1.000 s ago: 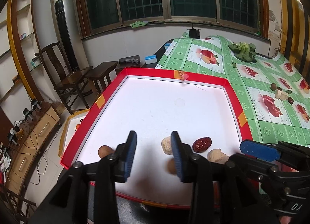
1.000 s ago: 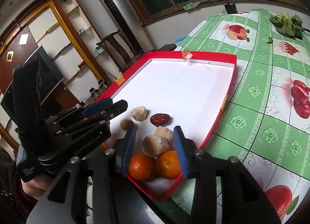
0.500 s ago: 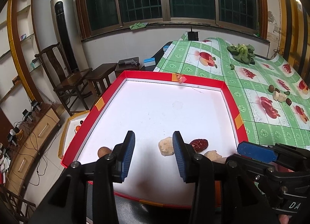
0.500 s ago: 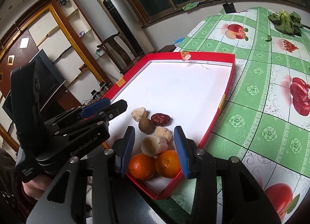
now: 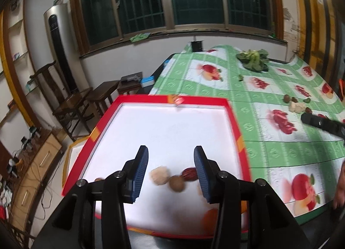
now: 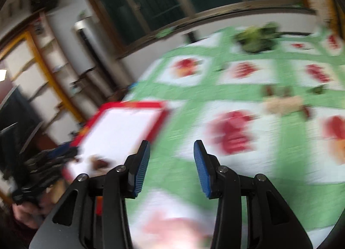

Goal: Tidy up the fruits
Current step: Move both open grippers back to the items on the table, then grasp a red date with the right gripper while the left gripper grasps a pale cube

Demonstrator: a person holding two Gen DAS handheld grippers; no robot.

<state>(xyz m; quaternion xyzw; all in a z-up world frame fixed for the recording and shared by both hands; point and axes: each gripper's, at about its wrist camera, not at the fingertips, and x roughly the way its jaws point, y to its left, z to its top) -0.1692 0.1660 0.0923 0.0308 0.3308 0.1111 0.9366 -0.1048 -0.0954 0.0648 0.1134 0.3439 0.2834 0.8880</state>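
Observation:
A red-rimmed white tray (image 5: 232, 117) holds a pale lump (image 5: 159, 175), a round brown fruit (image 5: 176, 183), a red date (image 5: 189, 174) and an orange (image 5: 210, 218) at its near end. My left gripper (image 5: 171, 167) hovers above these; its jaws are opening and nothing is pressed between them. In the blurred right wrist view my right gripper (image 6: 171, 162) hangs open and empty over the green fruit-print tablecloth (image 6: 185, 169), with the tray (image 6: 133, 105) off to its left. A small pile of loose fruits (image 6: 282, 103) lies on the cloth ahead of it.
Leafy greens (image 5: 253, 59) lie at the table's far end, and loose fruits (image 5: 296, 104) sit mid-right on the cloth. Wooden chairs (image 5: 71, 98) and a low cabinet stand beyond the table's left edge. The right gripper's black body (image 5: 321, 122) juts in at right.
The right gripper has swung right, off the tray and out over the cloth. The left gripper has backed off and risen slightly with wider jaws. The brown fruit now lies by the date.

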